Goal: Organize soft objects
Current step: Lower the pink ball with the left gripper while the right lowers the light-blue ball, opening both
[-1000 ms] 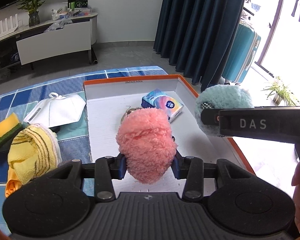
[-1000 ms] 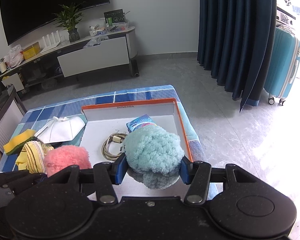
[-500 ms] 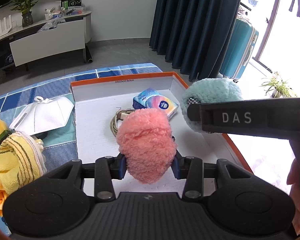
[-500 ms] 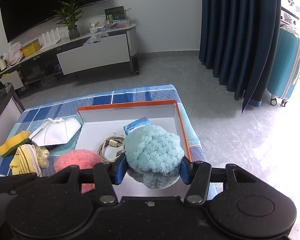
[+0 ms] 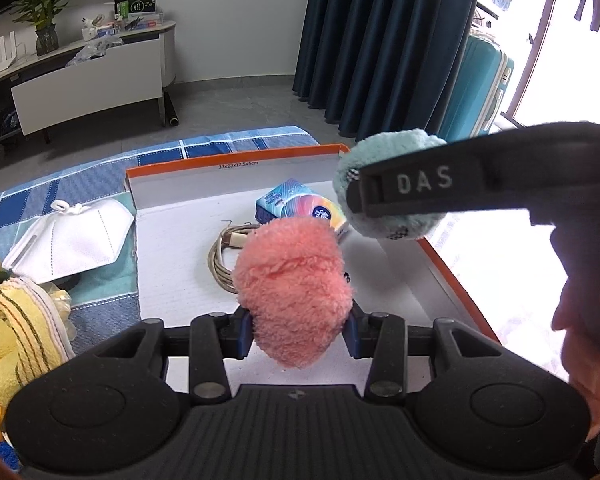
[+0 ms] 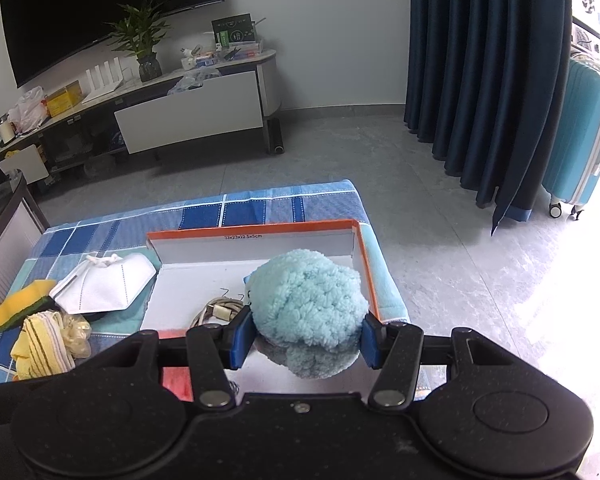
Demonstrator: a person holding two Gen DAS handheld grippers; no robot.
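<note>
My left claw (image 5: pixel 298 326) is clamped on the pink puff (image 5: pixel 294 290); both blue pads press into its sides and it bulges out above and below them. The puff hangs over the near half of the box (image 5: pixel 172 248), clear of the box floor.

My right claw (image 6: pixel 306 340) is clamped on the teal puff (image 6: pixel 308 312), pads sunk into the fleece on both sides. In the left view this puff (image 5: pixel 384 184) sits over the box's right edge toward the far right corner, with the right claw's black finger crossing in front of it.

Box: white inside, orange rim, lying on the blue checked cloth (image 6: pixel 260 208) at its right side. A coiled cable (image 5: pixel 224 252) lies on the box floor near the middle. A tissue pack (image 5: pixel 300 206) lies behind it toward the far right corner, partly hidden by both puffs.

On the cloth left of the box: a white mask (image 6: pixel 104 288) just beside the box's left wall. A yellow striped towel (image 6: pixel 44 348) lies nearer the front left. A yellow-green sponge (image 6: pixel 20 308) sits at the left edge. The mask and towel are close together; I cannot tell whether they touch.
</note>
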